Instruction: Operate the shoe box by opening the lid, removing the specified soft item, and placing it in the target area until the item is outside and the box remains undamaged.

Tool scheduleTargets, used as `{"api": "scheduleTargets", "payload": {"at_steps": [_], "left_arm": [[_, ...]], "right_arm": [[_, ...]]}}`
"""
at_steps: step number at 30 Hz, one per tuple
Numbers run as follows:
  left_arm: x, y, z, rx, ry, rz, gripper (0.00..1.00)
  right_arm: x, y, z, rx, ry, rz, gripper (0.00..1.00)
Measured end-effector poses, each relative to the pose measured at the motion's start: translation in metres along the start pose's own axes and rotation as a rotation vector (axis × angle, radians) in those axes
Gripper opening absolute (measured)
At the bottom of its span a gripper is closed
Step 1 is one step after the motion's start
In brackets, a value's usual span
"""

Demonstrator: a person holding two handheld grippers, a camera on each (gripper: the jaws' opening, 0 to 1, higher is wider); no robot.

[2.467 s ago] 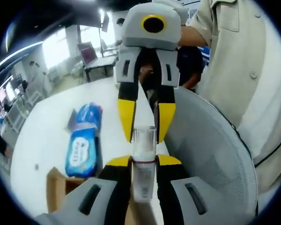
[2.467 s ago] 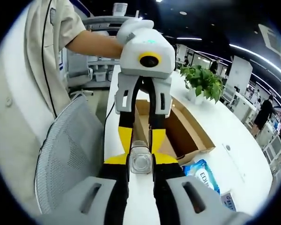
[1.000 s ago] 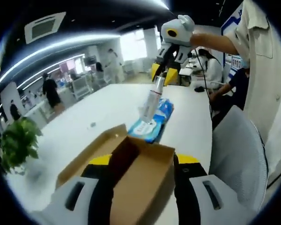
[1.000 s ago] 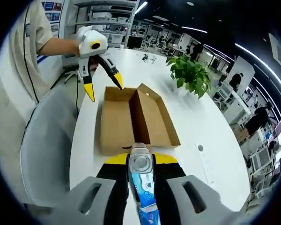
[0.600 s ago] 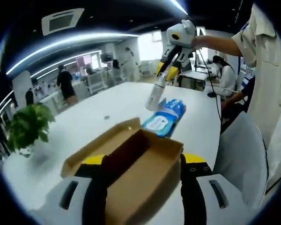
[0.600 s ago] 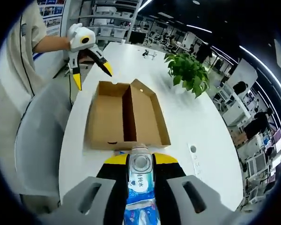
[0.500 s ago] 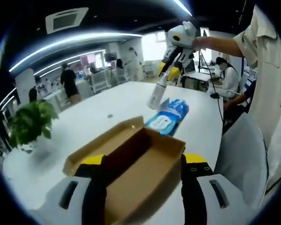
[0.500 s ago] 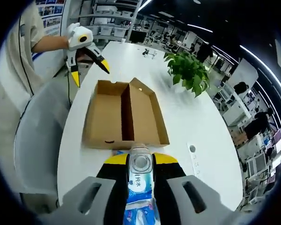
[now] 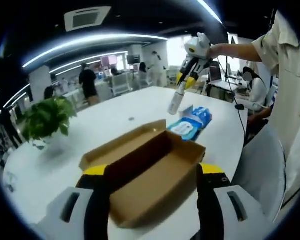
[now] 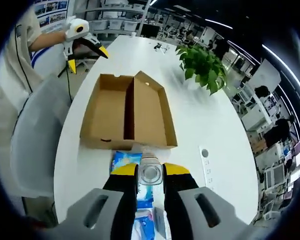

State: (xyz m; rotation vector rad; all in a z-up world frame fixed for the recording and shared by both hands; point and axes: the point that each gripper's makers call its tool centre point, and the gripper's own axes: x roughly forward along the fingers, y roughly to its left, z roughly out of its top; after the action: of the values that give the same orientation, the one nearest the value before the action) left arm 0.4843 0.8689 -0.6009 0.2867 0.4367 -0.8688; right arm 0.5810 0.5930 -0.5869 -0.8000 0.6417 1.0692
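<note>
An open brown cardboard shoe box [image 10: 127, 112] lies on the white table [image 10: 200, 125], its lid folded out flat beside the tray. My right gripper [image 10: 150, 171] is shut on a small clear bottle [image 10: 150, 174], held above a blue wipes pack [image 10: 124, 161] near the box's short end. From the left gripper view, the right gripper [image 9: 186, 82] hangs over the table with the bottle [image 9: 176, 102] pointing down, above the wipes pack [image 9: 192, 122]. My left gripper [image 9: 154, 170] is open, its jaws wide on either side of the box [image 9: 150, 175]. The left gripper [image 10: 87, 59] sits beyond the box's far end.
A potted plant [image 10: 202, 65] stands on the table beyond the box. A grey mesh chair [image 10: 35, 145] is at the table's edge beside a person in a beige shirt [image 9: 290, 90]. A small round mark [image 10: 204, 152] lies on the table. Desks and people fill the background.
The left gripper has let go of the bottle and drawn back, open. The right gripper has carried the bottle away from the box, over the wipes pack.
</note>
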Motion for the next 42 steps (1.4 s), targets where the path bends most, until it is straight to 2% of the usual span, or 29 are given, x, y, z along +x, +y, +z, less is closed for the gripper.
{"api": "scheduleTargets", "payload": {"at_steps": [18,27,42], "left_arm": [[-0.011,0.006,-0.016,-0.057,0.001,0.048,0.77],[-0.013,0.010,-0.024,-0.076,0.021,0.073,0.77],[-0.015,0.013,-0.040,-0.100,0.060,0.091,0.75]], "right_arm": [[0.033,-0.028,-0.038,-0.019,0.095,0.044,0.16],[0.050,-0.042,-0.051,-0.016,0.113,0.059,0.16],[0.080,-0.041,-0.075,-0.027,0.201,0.119,0.16]]}}
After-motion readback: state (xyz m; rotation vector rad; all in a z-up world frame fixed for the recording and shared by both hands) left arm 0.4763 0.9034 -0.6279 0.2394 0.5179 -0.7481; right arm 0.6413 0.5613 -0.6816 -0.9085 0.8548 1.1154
